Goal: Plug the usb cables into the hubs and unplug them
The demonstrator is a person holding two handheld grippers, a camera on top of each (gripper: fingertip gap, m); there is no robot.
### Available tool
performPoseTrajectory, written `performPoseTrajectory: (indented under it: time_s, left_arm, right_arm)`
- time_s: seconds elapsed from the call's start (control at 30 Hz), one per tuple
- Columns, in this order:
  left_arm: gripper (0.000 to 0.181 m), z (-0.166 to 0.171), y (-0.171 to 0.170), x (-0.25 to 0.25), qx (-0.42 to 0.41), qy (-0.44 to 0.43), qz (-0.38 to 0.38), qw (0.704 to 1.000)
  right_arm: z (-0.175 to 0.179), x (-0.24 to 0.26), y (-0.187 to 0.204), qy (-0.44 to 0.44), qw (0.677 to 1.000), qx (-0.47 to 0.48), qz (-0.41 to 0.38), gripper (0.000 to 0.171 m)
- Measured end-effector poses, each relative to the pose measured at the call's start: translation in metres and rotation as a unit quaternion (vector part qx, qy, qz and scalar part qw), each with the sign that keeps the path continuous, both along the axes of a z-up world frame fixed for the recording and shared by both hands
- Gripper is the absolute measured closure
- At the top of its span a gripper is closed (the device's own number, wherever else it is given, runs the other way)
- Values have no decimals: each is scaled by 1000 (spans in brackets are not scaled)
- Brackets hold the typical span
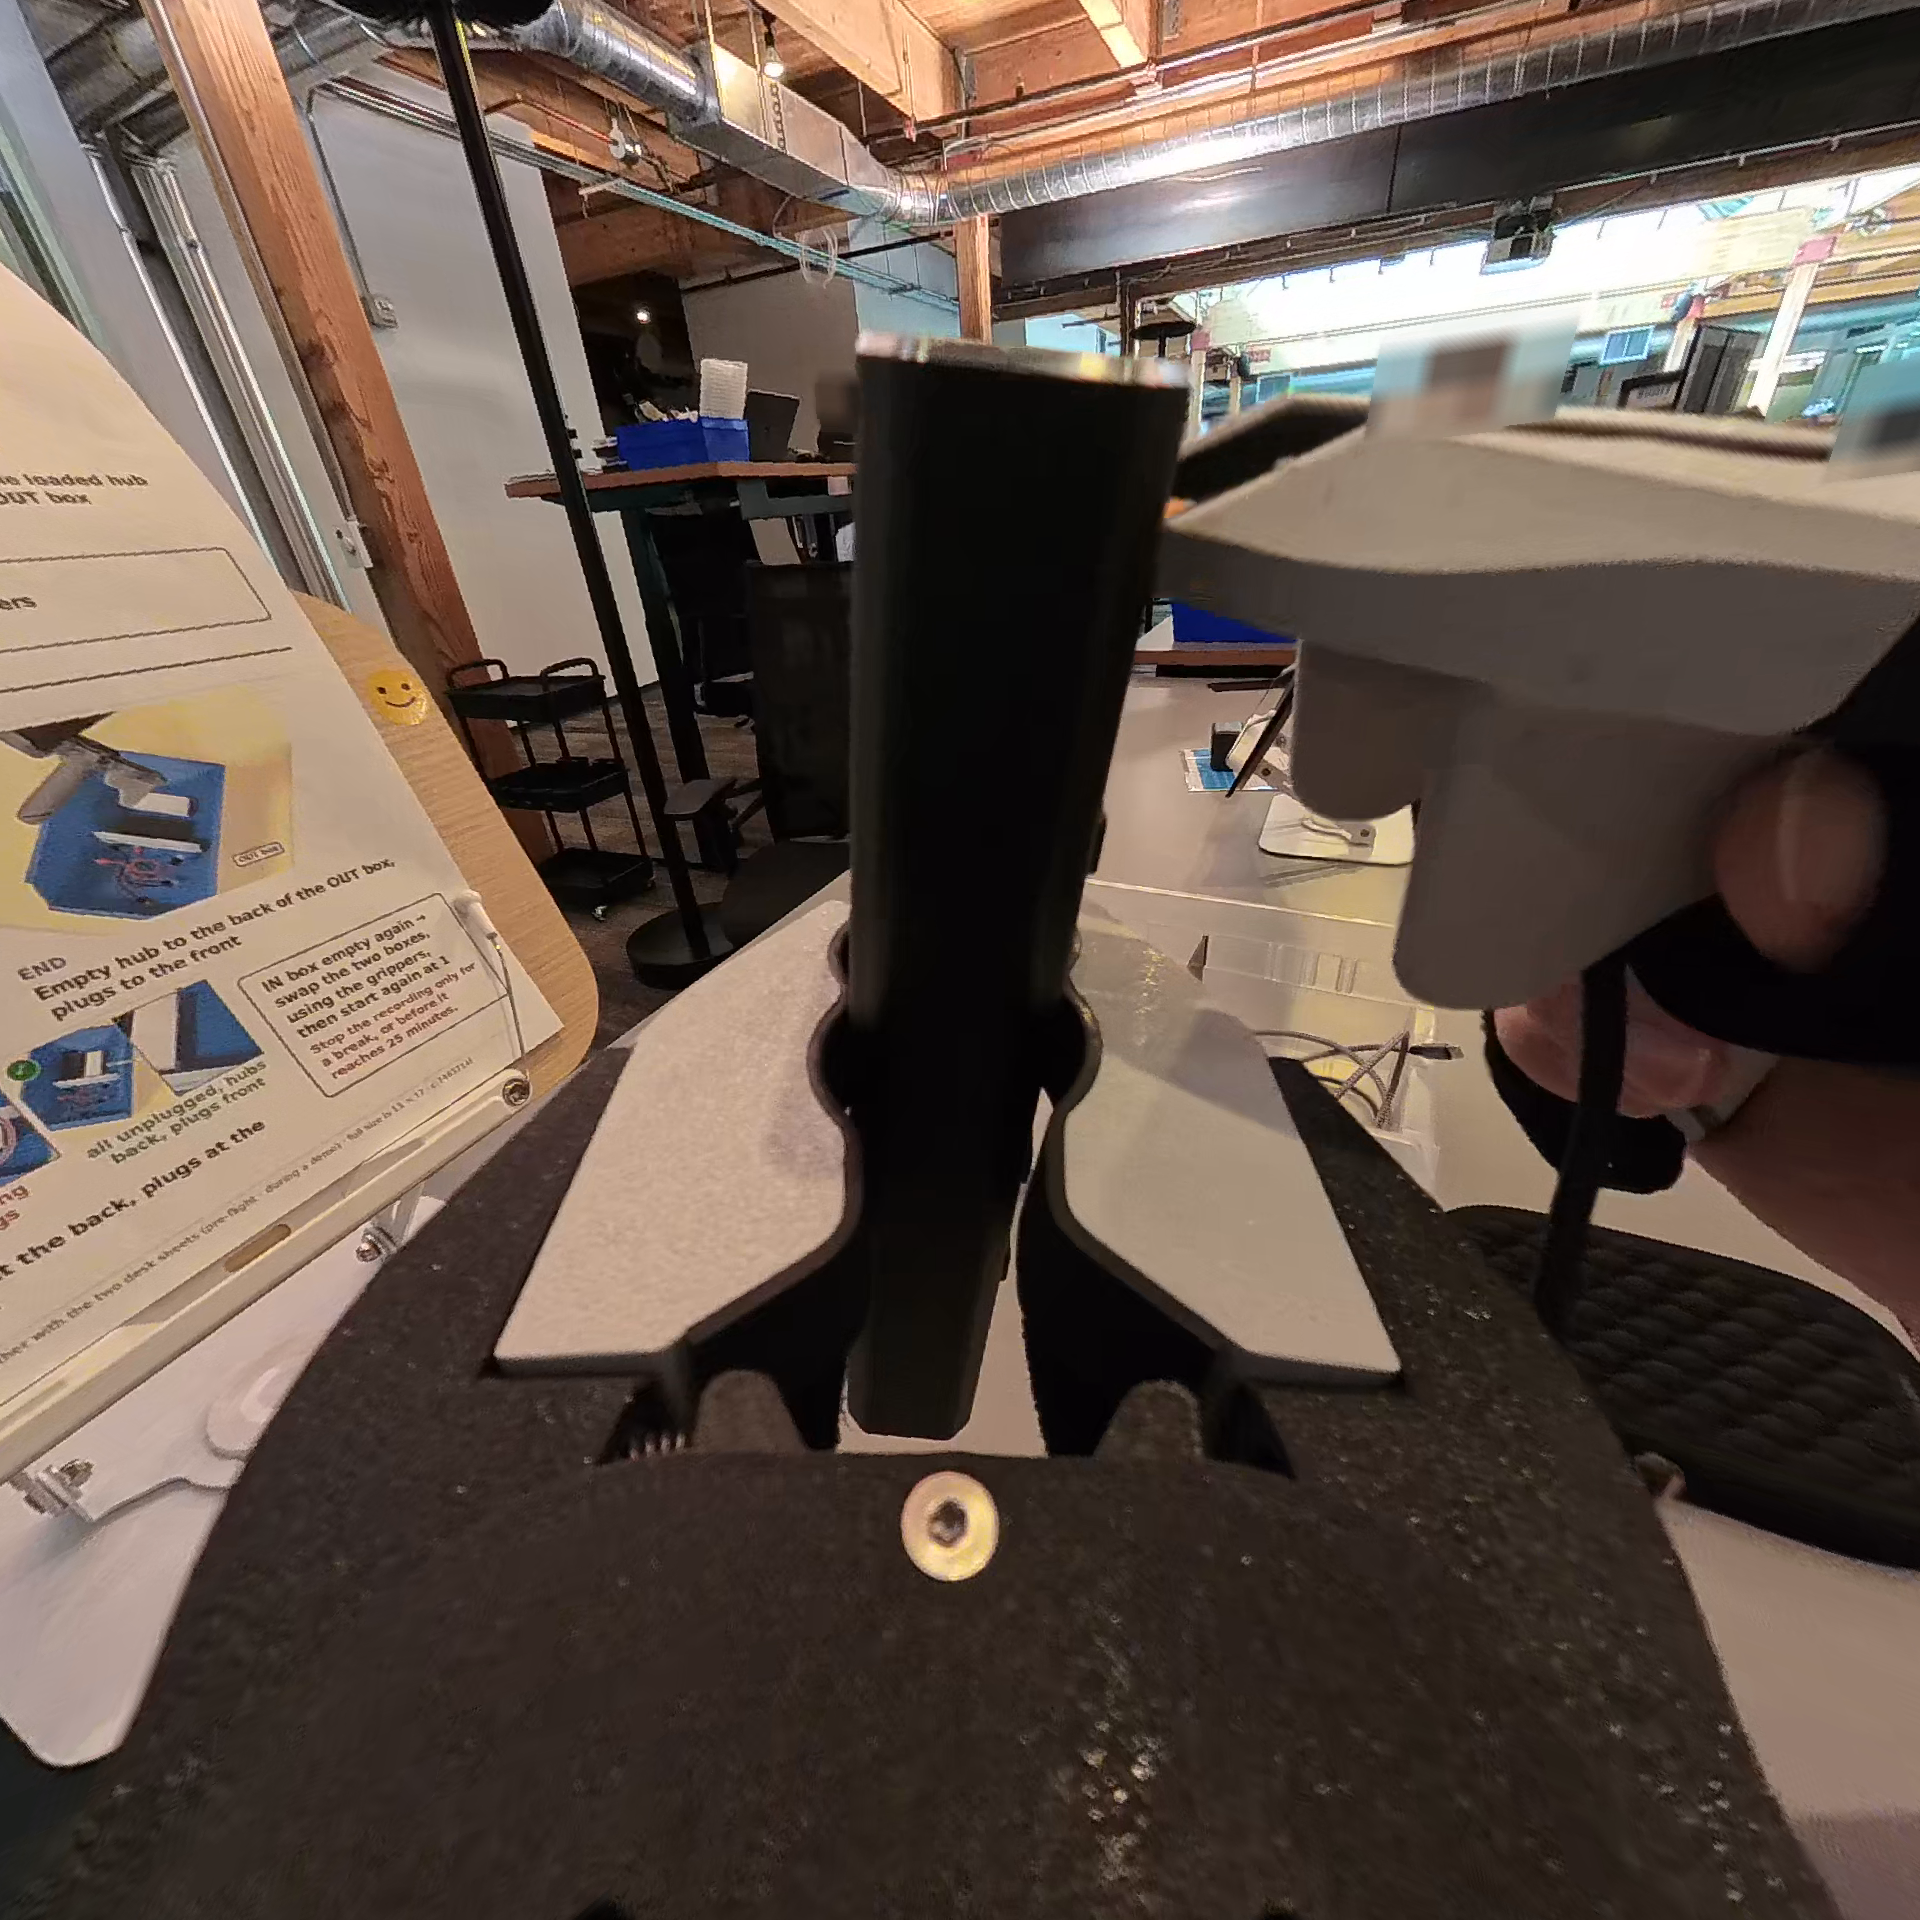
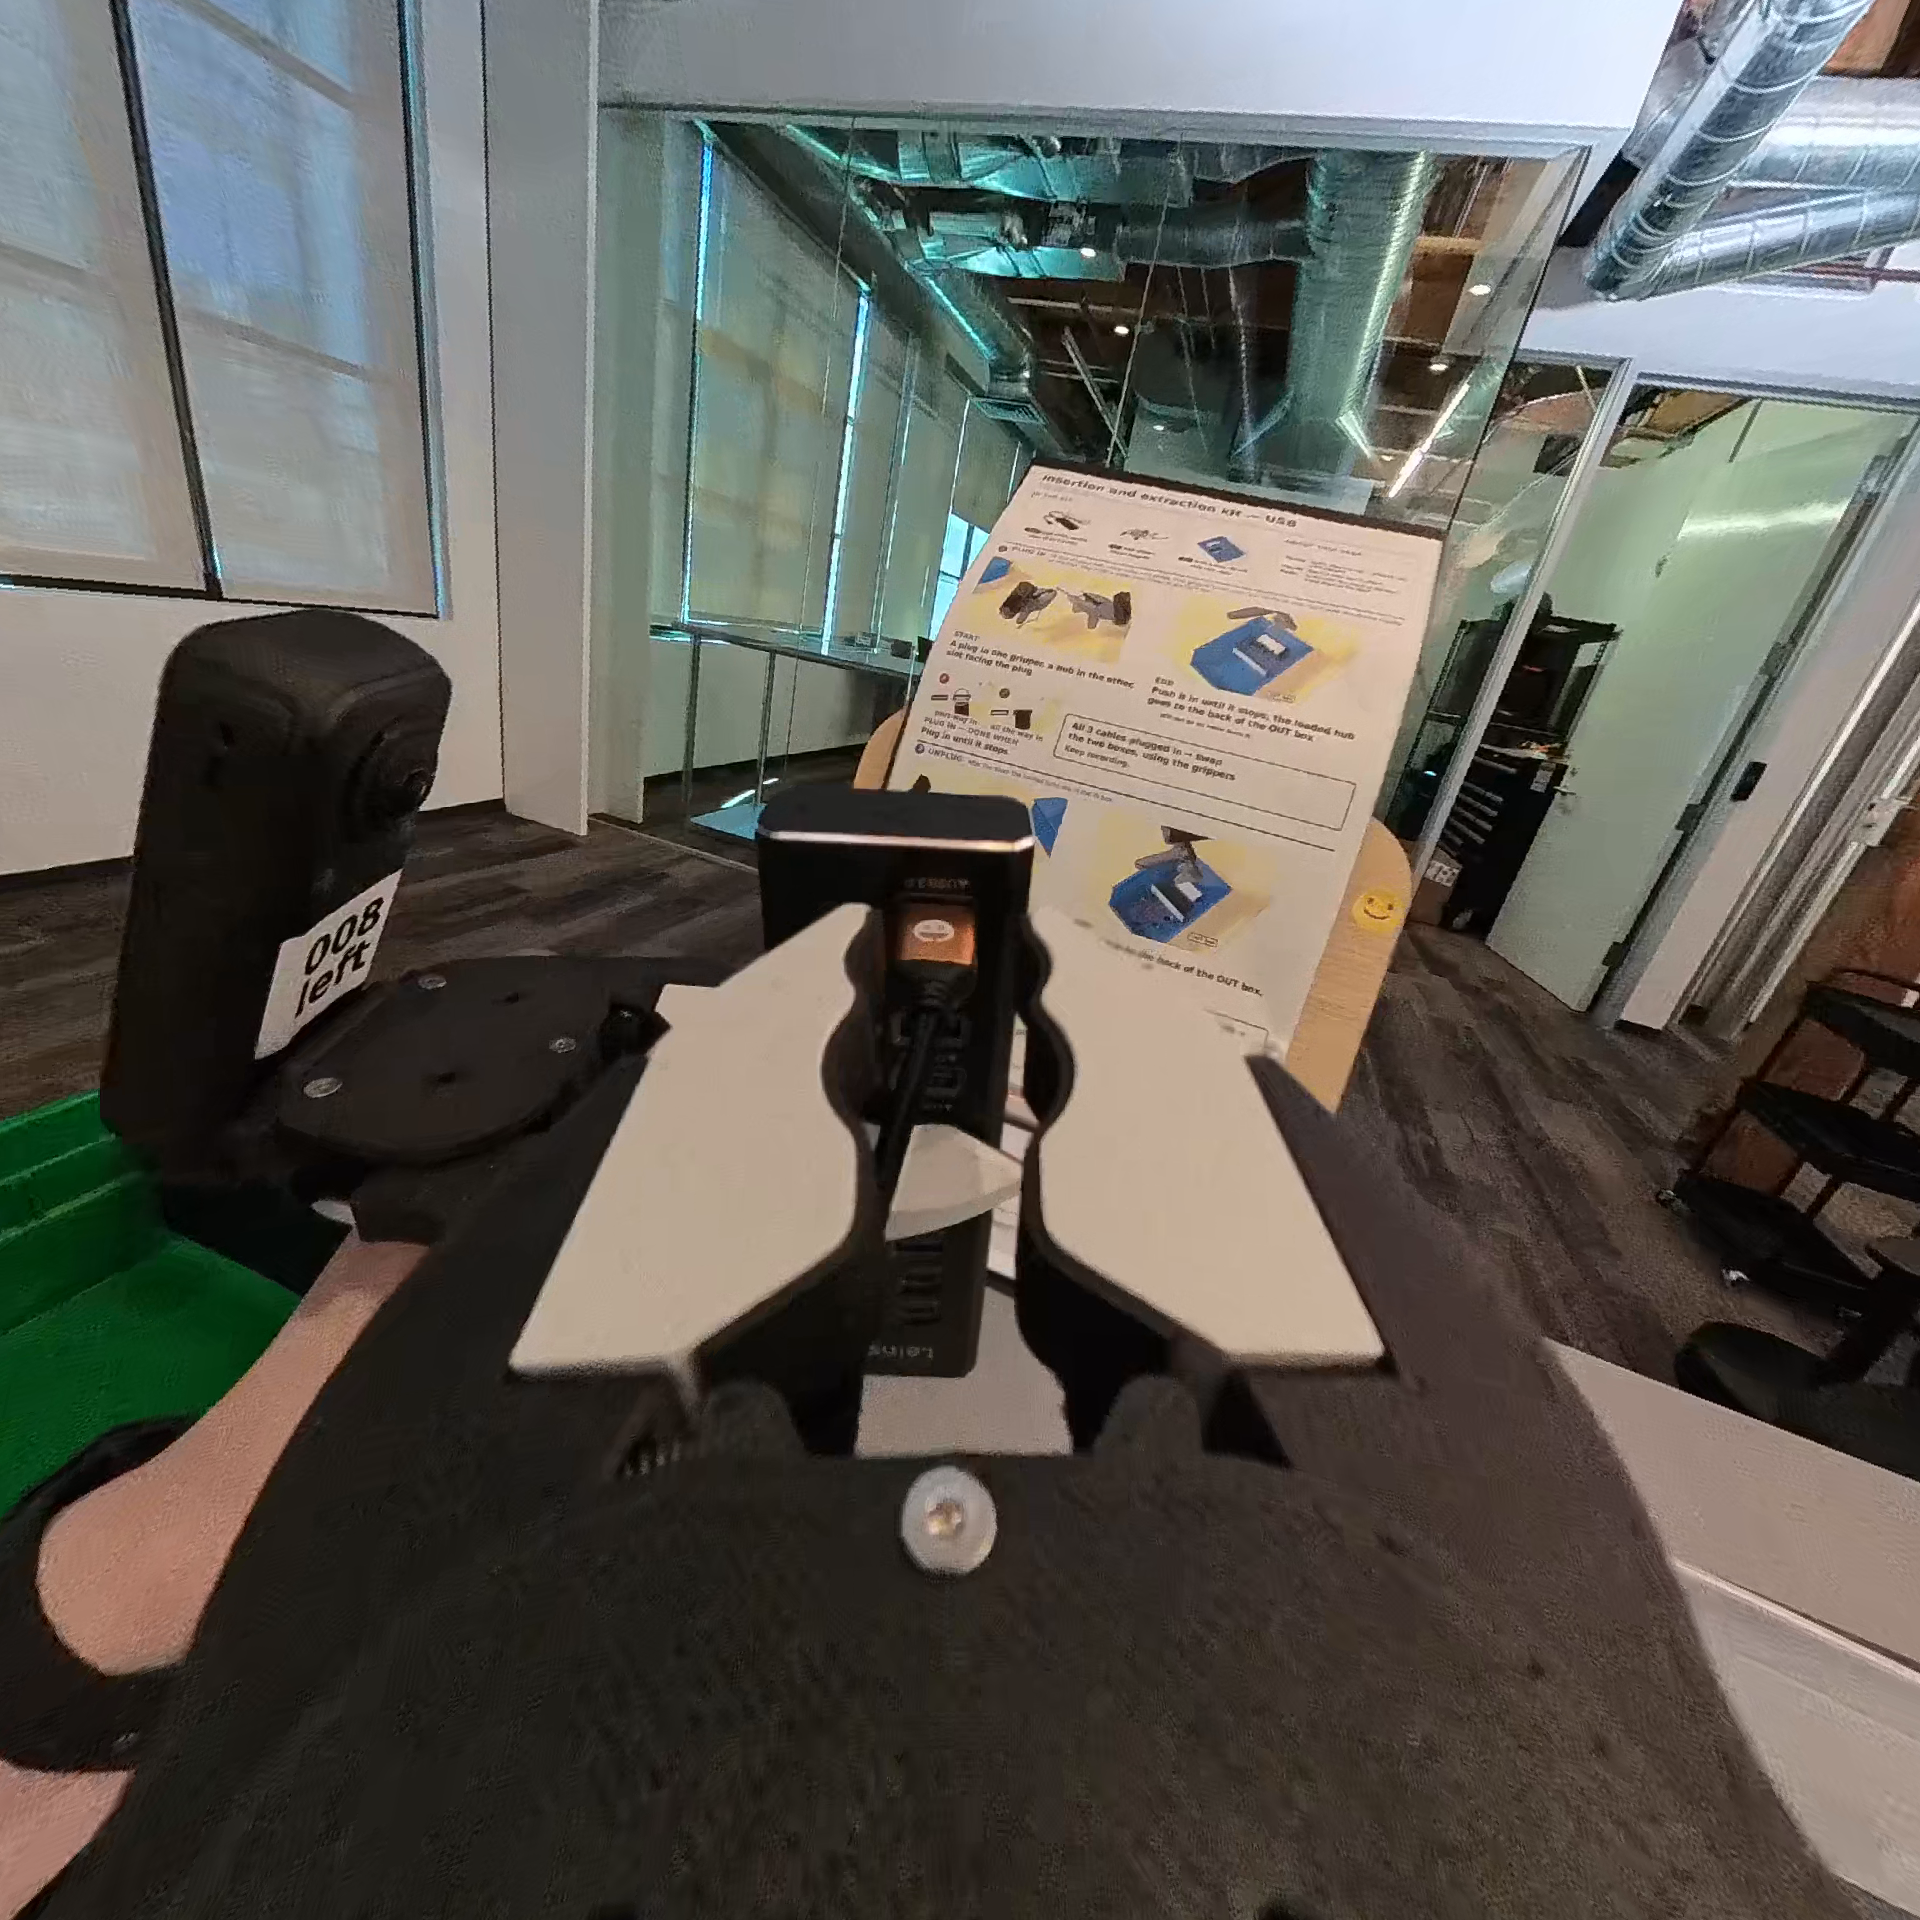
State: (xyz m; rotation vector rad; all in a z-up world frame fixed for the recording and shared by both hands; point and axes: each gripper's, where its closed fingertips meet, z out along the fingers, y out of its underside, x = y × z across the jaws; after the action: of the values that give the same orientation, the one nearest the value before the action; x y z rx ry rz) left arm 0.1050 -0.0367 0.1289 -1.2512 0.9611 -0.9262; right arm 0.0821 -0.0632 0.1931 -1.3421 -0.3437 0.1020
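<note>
My left gripper (image 1: 961,971) is shut on a long black USB hub (image 1: 997,675) and holds it upright above the table. In the right wrist view the hub (image 2: 894,826) shows its port side. An orange USB plug (image 2: 935,935) sits at the hub's top port, and its black cable (image 2: 914,1060) runs back between my fingers. My right gripper (image 2: 940,940) is closed around that plug. In the left wrist view the right gripper (image 1: 1184,514) reaches the hub's top from the right, held by a hand (image 1: 1797,852), and the cable (image 1: 1584,1143) hangs below it.
An instruction sheet on a wooden board (image 1: 208,831) stands at the left, and it also shows in the right wrist view (image 2: 1174,727). A clear box (image 1: 1278,956) with a braided cable (image 1: 1371,1081) lies behind the hub. A green bin (image 2: 83,1299) sits low left. Some 7 cm of space lies between my two pairs of fingers.
</note>
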Motion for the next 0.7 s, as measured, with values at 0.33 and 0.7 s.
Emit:
performPoseTrajectory:
  time_s: [0.33,0.7]
  left_arm:
    - [150,4,-3,-1,1,-7,-4,1000]
    - [149,14,-5,-13,-4,-18,-21,1000]
  right_arm:
    - [0,-3,-3,-13,1000,18,-8,154]
    - [7,-19,-10,-38,996,61,-51,153]
